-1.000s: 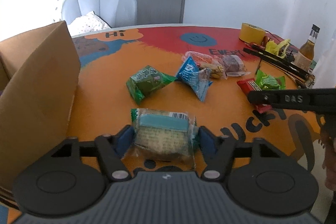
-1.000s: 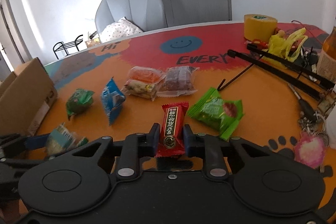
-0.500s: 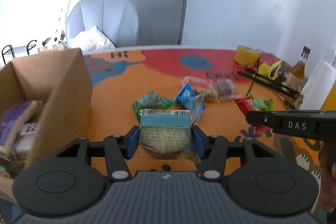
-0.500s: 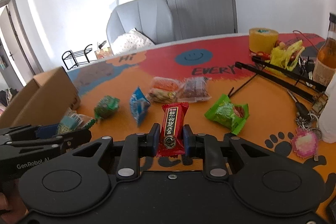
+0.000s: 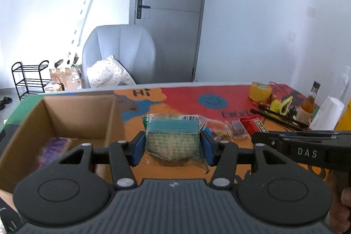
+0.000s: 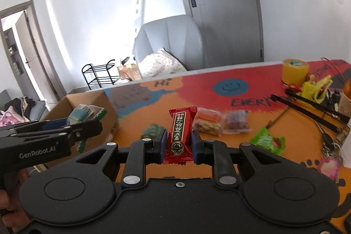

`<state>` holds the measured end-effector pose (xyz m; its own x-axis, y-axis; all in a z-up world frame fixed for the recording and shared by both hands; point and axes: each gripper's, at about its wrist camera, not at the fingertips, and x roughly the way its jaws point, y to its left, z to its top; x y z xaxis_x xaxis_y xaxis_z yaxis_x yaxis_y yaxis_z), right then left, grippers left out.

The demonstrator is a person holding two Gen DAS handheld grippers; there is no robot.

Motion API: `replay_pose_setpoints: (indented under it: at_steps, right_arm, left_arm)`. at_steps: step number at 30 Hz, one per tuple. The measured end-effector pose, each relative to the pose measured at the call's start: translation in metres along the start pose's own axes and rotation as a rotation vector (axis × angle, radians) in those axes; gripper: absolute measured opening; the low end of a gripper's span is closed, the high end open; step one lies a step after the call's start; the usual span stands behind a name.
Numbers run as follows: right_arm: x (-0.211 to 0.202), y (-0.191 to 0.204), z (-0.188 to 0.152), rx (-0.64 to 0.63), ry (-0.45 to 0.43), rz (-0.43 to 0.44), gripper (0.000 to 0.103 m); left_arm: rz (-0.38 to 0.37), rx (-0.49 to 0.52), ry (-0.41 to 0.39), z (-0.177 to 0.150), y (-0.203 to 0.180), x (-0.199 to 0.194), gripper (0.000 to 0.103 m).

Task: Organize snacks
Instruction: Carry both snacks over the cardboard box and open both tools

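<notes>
left gripper: I have it clamped on the teal pack, blue pads pressing both sides; pack is up off the table, just right of the box
right gripper: I have it narrow, pinching the red bar, bar upright between the pads, in the air, well right of the box
box: cardboard, open top, at the table's left edge; a purple pack lies inside, blurred
teal pack, from the right wrist: sits in the left gripper just in front of the box's near corner
loose snacks: small green pack, orange pack, dark pack, bright green pack, all flat on the table right of the box, blurred
clutter: yellow tape roll, bottle, black rods at the table's far right, well away from the box
hands: my fingers show at the lower left of the right wrist view
</notes>
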<state>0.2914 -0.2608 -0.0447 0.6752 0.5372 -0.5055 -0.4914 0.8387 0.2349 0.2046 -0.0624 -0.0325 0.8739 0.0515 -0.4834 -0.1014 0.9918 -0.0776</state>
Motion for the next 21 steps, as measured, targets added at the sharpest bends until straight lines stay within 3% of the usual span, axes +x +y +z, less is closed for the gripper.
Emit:
replay_pose_setpoints:
  at_steps: [21]
  right_arm:
    - [0.019,0.073,0.02,-0.057,-0.032,0.127,0.022]
  left_arm:
    - [0.114,-0.067,-0.057,0.017,0.075,-0.037,0.052]
